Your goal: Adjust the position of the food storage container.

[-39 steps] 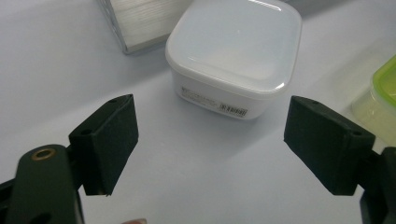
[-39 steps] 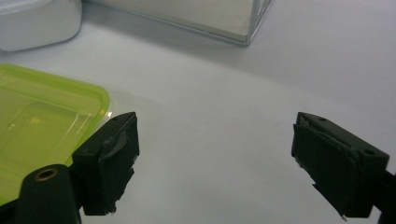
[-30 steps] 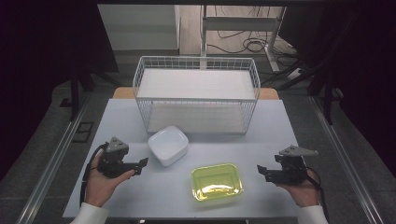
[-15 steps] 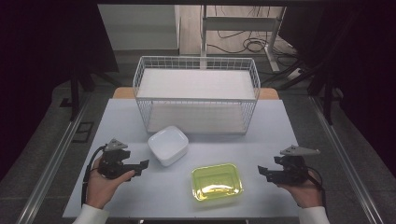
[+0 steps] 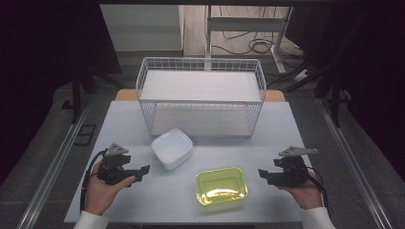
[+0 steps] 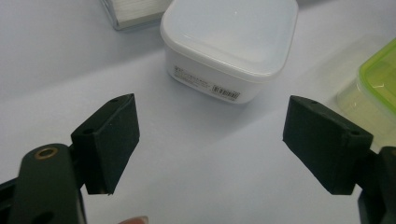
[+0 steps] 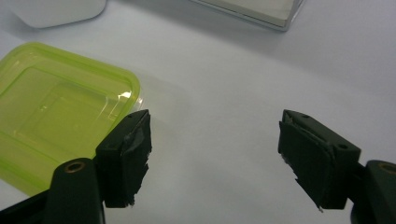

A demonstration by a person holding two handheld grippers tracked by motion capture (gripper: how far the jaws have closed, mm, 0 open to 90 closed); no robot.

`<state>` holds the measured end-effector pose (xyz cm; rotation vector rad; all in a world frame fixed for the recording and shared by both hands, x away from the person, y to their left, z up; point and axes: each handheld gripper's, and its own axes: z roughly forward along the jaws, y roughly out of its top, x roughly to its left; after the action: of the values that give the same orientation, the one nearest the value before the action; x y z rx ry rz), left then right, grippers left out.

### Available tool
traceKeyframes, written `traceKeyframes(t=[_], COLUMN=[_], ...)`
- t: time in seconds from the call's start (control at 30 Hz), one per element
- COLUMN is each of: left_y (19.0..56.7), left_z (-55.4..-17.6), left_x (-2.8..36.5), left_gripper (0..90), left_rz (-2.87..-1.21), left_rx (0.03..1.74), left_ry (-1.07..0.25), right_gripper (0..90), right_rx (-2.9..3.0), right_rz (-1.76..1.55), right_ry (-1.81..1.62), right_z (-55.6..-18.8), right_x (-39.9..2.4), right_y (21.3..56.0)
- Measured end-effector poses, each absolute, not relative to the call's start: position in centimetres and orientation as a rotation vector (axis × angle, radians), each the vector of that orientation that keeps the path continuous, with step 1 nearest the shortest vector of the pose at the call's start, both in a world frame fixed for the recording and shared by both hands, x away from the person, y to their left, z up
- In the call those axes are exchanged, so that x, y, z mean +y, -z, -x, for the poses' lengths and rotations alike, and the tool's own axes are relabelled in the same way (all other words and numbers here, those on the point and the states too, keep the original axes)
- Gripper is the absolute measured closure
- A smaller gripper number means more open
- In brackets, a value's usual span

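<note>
Both claws gape empty near surface's front edge: left claw [image 5: 143, 169] faces white container [image 5: 172, 148], right claw [image 5: 261, 173] faces green-lidded container [image 5: 221, 185]. Best approach: square jaws to sidewalls.

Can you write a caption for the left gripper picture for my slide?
Open left gripper facing a white box on the table, green box at the right edge.

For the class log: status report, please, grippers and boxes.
Left gripper open, empty. Right gripper open, empty. White box and green box on table, untouched. Nothing in the way.
</note>
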<state>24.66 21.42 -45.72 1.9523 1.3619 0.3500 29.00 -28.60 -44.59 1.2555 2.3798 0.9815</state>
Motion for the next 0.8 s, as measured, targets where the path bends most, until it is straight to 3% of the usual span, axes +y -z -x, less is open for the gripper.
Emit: traceKeyframes(t=[0.4,0.8], left_y=[45.5,45.7], left_z=[-25.1,-25.4], left_x=[20.4,20.3], left_gripper=[17.4,17.2], left_rz=[-1.977,-1.979], left_rx=[1.340,1.339], left_ry=[-0.354,-0.348], right_gripper=[27.9,34.6], right_rx=[2.444,2.610], right_rz=[-1.217,-1.011], right_ry=[-0.989,-0.996], right_z=[-28.0,-26.4], right_x=[-28.0,-23.7], right_y=[44.5,43.9])
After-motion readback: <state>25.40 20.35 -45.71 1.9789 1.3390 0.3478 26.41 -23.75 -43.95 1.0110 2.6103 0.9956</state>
